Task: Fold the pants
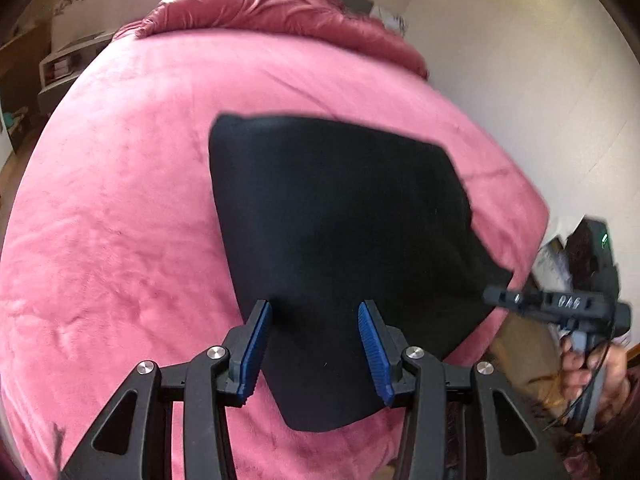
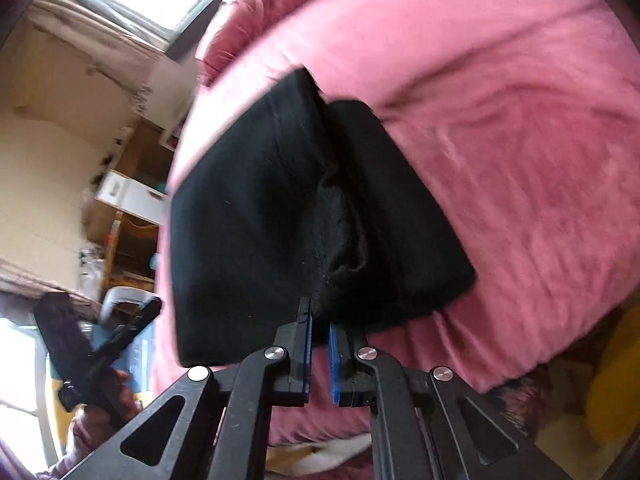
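The black pants [image 1: 340, 220] lie folded into a compact shape on the pink bed cover [image 1: 120, 200]. My left gripper [image 1: 316, 312] is open, its blue pads [image 1: 256, 344] spread over the near edge of the pants, with cloth between them but not clamped. My right gripper [image 2: 319, 320] is nearly shut, pinching a lifted edge of the pants [image 2: 280, 200]; it also shows in the left wrist view [image 1: 504, 296] at the pants' right corner.
A bunched pink duvet [image 1: 260, 8] lies at the bed's far end. A white wall [image 1: 520, 80] runs along the right side. Shelves and boxes [image 2: 128, 192] stand beside the bed. The left gripper [image 2: 104, 344] shows in the right wrist view.
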